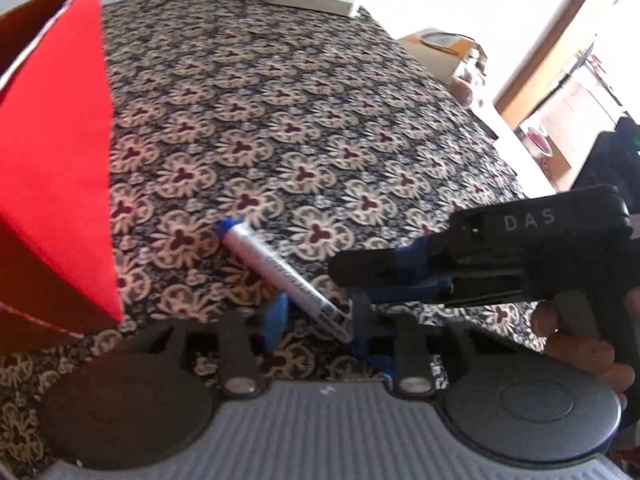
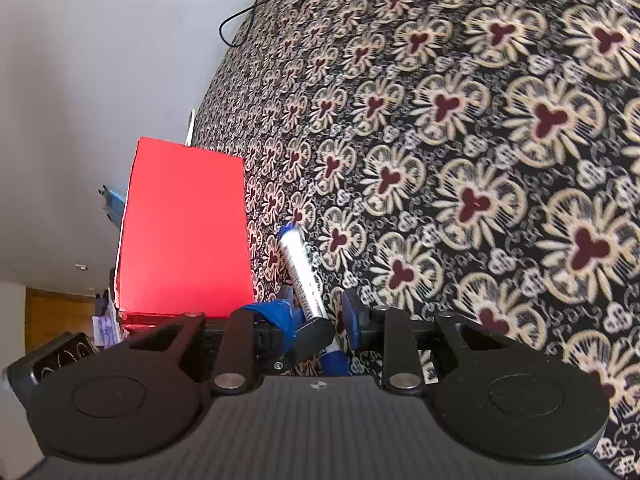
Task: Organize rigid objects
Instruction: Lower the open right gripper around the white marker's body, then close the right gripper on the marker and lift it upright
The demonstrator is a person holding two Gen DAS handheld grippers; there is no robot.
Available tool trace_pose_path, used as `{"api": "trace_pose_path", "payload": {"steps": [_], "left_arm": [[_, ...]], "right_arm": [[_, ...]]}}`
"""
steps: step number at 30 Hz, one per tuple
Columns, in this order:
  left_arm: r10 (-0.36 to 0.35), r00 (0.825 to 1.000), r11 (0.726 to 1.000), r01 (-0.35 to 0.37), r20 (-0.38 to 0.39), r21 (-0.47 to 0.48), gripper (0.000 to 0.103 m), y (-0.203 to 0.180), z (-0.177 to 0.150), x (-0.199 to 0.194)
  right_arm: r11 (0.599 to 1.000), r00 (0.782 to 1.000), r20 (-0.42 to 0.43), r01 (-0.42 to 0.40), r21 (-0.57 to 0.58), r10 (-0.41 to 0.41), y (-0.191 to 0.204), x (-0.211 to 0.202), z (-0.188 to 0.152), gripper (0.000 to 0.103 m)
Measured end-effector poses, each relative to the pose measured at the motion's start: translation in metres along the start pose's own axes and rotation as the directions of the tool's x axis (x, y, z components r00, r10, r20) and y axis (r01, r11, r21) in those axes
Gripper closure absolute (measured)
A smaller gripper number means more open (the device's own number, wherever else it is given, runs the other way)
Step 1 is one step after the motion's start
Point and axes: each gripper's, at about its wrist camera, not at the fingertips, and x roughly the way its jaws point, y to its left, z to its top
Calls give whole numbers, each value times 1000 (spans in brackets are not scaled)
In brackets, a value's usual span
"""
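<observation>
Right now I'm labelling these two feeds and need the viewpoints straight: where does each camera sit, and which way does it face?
Left wrist: sits on the left gripper, looking down along its fingers at the marker and patterned cloth, with the red box at left; the right gripper and a hand enter from the right.
Right wrist: sits on the right gripper, looking down across the cloth; its own fingers flank the marker, and the left gripper reaches in from the left.
Shared: marker, red box and cloth.
</observation>
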Motion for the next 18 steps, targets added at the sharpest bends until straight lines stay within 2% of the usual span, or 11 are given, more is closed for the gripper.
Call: {"api": "trace_pose_path", "payload": {"steps": [2, 4, 9, 16, 18], "left_arm": [[-5, 1000, 1000, 5, -5, -30, 89, 7, 0, -1], [-6, 1000, 999, 5, -7, -52, 93, 12, -1, -2], [39, 999, 999, -39, -3, -22, 93, 12, -8, -10], [73, 997, 997, -74, 34, 31, 93, 0, -12, -21], [63, 997, 998, -64, 34, 30, 93, 0, -12, -22]], "right_arm": [[999, 1000, -5, 17, -31, -17, 8, 8, 3, 94], [997, 999, -9, 31, -64, -32, 18, 17, 5, 94], [988, 997, 1, 78, -133, -79, 40, 38, 4, 94], [987, 997, 12, 72, -141, -71, 57, 62, -10, 94], [990, 998, 10, 66, -127, -65, 61, 70, -17, 96]]}}
